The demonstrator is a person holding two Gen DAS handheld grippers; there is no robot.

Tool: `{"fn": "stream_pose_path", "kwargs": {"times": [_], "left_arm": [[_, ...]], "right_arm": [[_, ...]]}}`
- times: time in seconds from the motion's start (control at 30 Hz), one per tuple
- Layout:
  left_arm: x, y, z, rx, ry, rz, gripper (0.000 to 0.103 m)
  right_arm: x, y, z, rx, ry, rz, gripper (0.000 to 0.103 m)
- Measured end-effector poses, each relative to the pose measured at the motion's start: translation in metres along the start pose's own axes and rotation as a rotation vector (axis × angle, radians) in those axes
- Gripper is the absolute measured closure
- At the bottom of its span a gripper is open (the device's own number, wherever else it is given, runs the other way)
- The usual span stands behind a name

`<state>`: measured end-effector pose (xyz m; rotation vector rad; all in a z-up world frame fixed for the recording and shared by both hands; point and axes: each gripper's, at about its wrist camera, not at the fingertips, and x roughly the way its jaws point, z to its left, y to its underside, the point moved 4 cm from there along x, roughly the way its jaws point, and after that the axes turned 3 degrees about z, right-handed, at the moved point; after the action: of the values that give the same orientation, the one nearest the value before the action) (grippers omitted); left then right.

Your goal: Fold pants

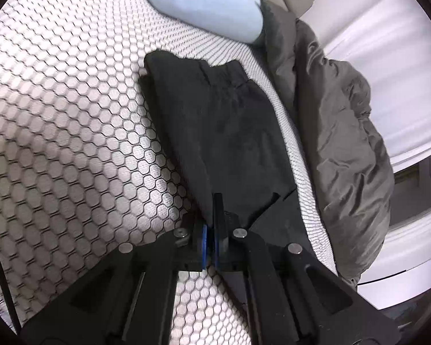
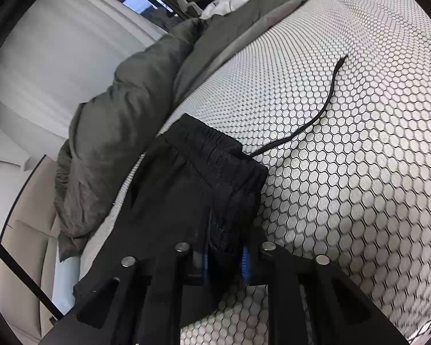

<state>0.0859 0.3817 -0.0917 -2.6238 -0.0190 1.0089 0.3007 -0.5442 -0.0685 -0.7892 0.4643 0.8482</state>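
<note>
1. Nearest the left wrist camera: left gripper, pads pinched tight on the thin leg end of the black pants.
2. Nearest the right wrist camera: right gripper, squeezed shut on a thick bunch of the stretchy waistband (fat cloth, so the blue pads stay a little apart).
3. Pants lying long and narrow on the honeycomb mat, already folded leg over leg by the look of it.
4. Held at both ends, most likely to lift one end and bring it over to the other for the next fold.
5. Black drawstring trailing from the waistband out across the mat; could end up sticking out of the fold.
6. Just beside the pants, along the mat's edge: a crumpled grey blanket.
7. Past the far end of the pants: a pale blue pillow, touching the blanket.
8. Beyond the blanket, away from the pants: white panelled walls and some beige padding.
</note>
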Motion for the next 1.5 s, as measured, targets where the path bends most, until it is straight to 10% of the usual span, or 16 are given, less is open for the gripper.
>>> {"fn": "stream_pose_path", "kwargs": {"times": [0.27, 0.43, 0.6, 0.7, 1.0, 1.2, 1.43, 1.5], "left_arm": [[-0.044, 0.01, 0.021, 0.061, -0.046, 0.007, 0.097], [-0.079, 0.011, 0.034, 0.062, -0.14, -0.043, 0.062], [-0.116, 0.041, -0.011, 0.277, -0.139, -0.067, 0.018], [-0.123, 0.069, -0.047, 0.413, -0.094, -0.059, 0.0], [-0.051, 0.178, -0.164, 0.756, 0.125, 0.194, 0.001], [-0.002, 0.199, -0.145, 0.628, 0.155, 0.401, 0.001], [0.009, 0.194, -0.128, 0.675, 0.041, 0.32, 0.001], [0.009, 0.193, -0.124, 0.685, 0.023, 0.309, 0.001]], "right_arm": [[-0.062, 0.041, -0.024, -0.011, -0.072, -0.01, 0.093], [-0.072, 0.048, -0.053, 0.039, 0.012, 0.014, 0.069], [-0.098, 0.037, -0.046, -0.048, 0.102, -0.047, 0.022], [-0.103, 0.027, -0.03, -0.147, 0.131, -0.026, 0.022], [-0.054, -0.017, 0.044, -0.31, 0.119, 0.055, 0.005], [0.018, -0.044, 0.053, -0.132, 0.128, 0.069, 0.006], [0.068, -0.042, 0.068, -0.3, 0.223, 0.2, 0.012], [0.077, -0.042, 0.069, -0.333, 0.276, 0.2, 0.03]]}}
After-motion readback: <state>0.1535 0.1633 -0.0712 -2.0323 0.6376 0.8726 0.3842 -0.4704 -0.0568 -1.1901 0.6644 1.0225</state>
